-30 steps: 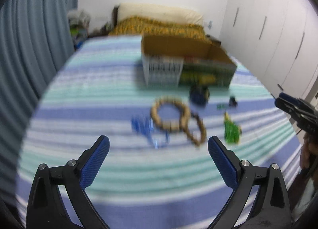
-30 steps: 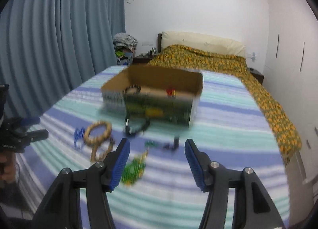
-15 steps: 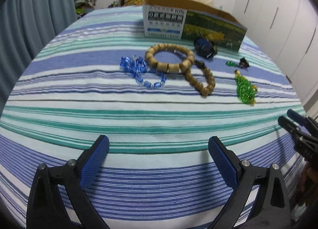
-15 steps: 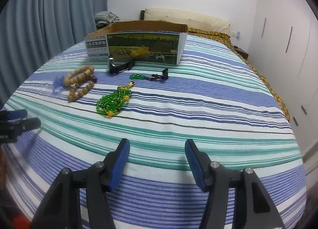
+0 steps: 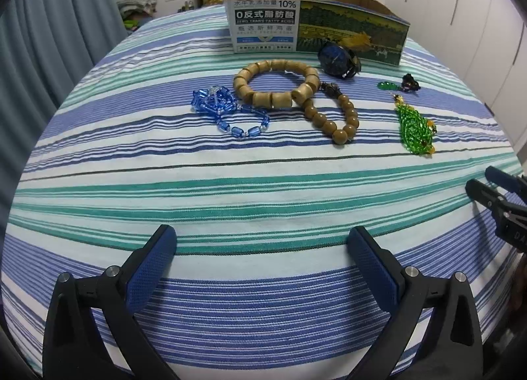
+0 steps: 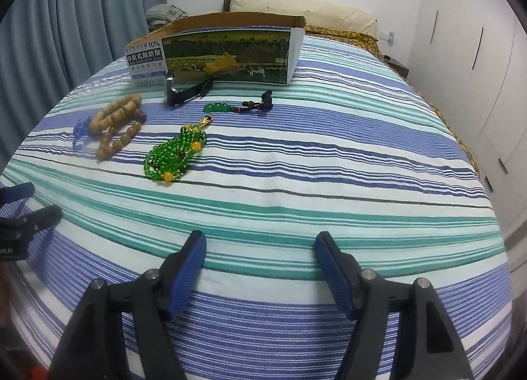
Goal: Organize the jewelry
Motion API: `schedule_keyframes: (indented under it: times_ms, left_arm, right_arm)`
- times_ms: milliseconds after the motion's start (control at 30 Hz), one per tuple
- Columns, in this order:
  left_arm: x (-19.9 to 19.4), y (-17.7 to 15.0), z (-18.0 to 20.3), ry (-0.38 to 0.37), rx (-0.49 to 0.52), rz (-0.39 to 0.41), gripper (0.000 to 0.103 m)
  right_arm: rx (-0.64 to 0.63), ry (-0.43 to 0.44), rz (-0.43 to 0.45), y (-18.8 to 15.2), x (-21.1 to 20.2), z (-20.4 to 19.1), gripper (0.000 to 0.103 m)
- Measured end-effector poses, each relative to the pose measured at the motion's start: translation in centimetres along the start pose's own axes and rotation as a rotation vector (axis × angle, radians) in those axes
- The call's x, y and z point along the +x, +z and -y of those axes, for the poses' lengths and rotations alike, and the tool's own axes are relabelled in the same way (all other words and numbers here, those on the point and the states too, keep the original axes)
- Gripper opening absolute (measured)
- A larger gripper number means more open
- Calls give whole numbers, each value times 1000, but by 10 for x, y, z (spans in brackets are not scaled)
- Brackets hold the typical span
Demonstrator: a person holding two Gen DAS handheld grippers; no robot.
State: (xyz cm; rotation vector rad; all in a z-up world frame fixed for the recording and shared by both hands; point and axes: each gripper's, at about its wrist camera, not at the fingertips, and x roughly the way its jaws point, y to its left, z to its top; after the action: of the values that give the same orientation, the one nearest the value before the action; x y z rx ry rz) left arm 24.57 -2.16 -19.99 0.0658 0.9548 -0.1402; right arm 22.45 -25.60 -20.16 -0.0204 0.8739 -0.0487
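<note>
In the left wrist view, the left hand-held gripper sits at the bottom of the frame. Its blue pads are far apart and nothing is between them. It hangs over the striped bed cover.

Going from left to right across the middle of that view, the jewelry lies on the bed. First comes the blue bead bracelet. It touches the big wooden bead bracelet. The round bead bracelet lies partly under that one, a little lower and to the right. Above it is the dark watch, just in front of the cardboard box at the top middle. Further right is the small green charm. Below it lies the green bead necklace.

At the right edge of that view you can see the right hand-held gripper. In its own view it is at the bottom middle. Its jaws are opening, with only bed cover between them. All the jewelry is well apart from both grippers, up the bed.
</note>
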Motion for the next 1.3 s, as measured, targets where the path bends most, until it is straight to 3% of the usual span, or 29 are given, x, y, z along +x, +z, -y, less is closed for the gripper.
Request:
schedule_keyframes:
  times_ms: [1300]
  left_arm:
    - [-1,0,1,-11,16,0,103]
  right_arm:
    - [-1,1,-2,0,0,1,71]
